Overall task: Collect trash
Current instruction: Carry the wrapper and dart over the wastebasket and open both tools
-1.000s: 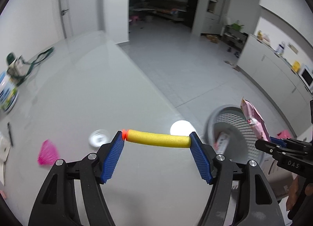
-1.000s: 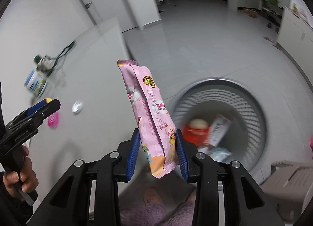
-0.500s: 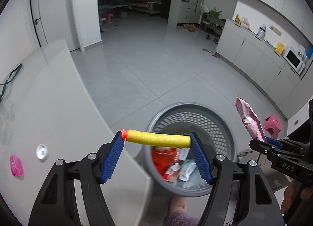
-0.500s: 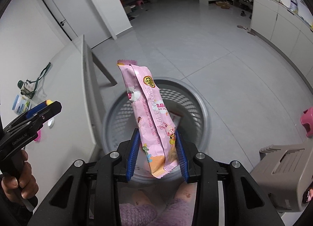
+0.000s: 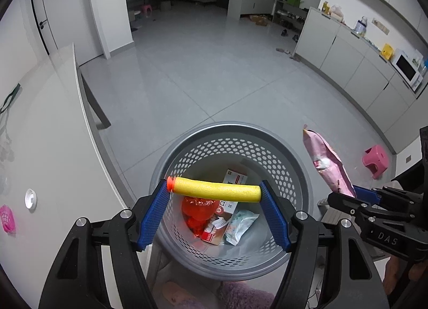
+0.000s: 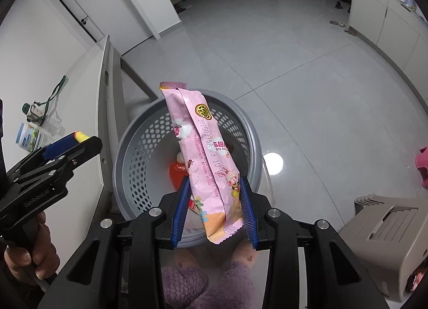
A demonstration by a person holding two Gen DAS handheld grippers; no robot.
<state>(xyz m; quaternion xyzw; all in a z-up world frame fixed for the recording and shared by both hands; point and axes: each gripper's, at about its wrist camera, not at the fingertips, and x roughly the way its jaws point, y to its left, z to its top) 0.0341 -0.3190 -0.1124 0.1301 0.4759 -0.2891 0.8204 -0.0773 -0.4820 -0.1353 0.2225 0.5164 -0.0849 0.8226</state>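
Item 1: yellow foam dart (image 5: 216, 192), clamped end to end across my left gripper (image 5: 214, 202), held crosswise above the grey perforated bin (image 5: 299, 172) so it can drop in.

Item 2: pink snack wrapper (image 6: 206, 159), pinched by its lower end in my right gripper (image 6: 214, 202), standing upright over the bin, likewise ready for release.

Bin: on the floor beside the surface (image 5: 48, 135), already holding trash.
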